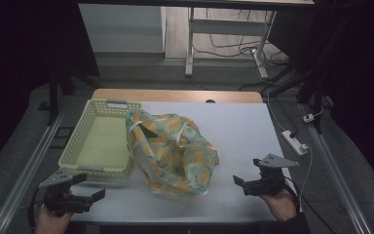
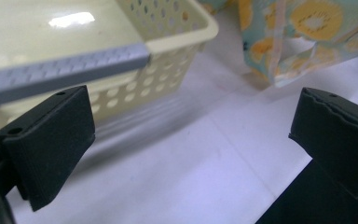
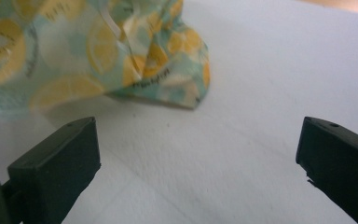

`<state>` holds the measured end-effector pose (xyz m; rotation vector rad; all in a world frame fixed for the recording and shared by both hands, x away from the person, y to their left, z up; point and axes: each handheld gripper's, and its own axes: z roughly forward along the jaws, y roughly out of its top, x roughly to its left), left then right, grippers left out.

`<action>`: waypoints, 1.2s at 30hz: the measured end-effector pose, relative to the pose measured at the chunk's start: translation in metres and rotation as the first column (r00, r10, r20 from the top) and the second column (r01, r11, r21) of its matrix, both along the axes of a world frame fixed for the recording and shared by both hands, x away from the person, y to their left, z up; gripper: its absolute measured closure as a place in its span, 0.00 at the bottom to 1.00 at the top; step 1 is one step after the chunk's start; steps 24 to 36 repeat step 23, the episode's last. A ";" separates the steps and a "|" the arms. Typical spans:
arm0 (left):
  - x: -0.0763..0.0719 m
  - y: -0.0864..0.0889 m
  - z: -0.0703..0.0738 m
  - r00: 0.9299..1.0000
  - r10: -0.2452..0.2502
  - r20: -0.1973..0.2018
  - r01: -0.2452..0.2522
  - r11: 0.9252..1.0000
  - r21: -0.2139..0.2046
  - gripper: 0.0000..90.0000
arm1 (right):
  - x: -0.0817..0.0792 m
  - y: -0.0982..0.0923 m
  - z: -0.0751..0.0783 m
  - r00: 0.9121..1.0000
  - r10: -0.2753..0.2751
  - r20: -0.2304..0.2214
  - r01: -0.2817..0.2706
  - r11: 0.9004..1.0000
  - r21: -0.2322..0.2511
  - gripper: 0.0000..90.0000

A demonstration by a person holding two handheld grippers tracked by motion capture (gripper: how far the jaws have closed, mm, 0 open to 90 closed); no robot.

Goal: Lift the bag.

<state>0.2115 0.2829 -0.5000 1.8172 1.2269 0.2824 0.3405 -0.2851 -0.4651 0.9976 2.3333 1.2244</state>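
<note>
A crumpled cloth bag [image 1: 175, 153] printed with yellow lemon slices on pale teal lies in the middle of the white table [image 1: 233, 126]; it also shows in the left gripper view [image 2: 303, 32] and the right gripper view [image 3: 74, 51]. A pale yellow plastic basket [image 1: 100, 141] with grey handles stands left of it, touching the bag; its near corner [image 2: 168, 42] is close ahead of my left gripper. My left gripper [image 1: 88, 187] is open at the table's front left corner. My right gripper [image 1: 248, 173] is open at the front right, apart from the bag. Both hold nothing.
The table's wooden far edge [image 1: 175, 95] shows behind the white cover. A white power strip [image 1: 294, 141] with cables lies on the floor at the right. A metal rail [image 1: 24, 170] runs along the left side. A desk frame [image 1: 224, 44] stands beyond.
</note>
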 end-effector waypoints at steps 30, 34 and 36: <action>-0.007 0.007 -0.023 0.993 0.058 -0.102 -0.045 0.991 0.125 0.00 | -0.021 -0.027 -0.037 0.992 -0.076 -0.104 0.069 0.995 -0.072 0.00; -0.007 0.007 -0.023 0.993 0.058 -0.102 -0.045 0.991 0.125 0.00 | -0.021 -0.027 -0.037 0.992 -0.076 -0.104 0.069 0.995 -0.072 0.00; -0.007 0.007 -0.023 0.993 0.058 -0.102 -0.045 0.991 0.125 0.00 | -0.021 -0.027 -0.037 0.992 -0.076 -0.104 0.069 0.995 -0.072 0.00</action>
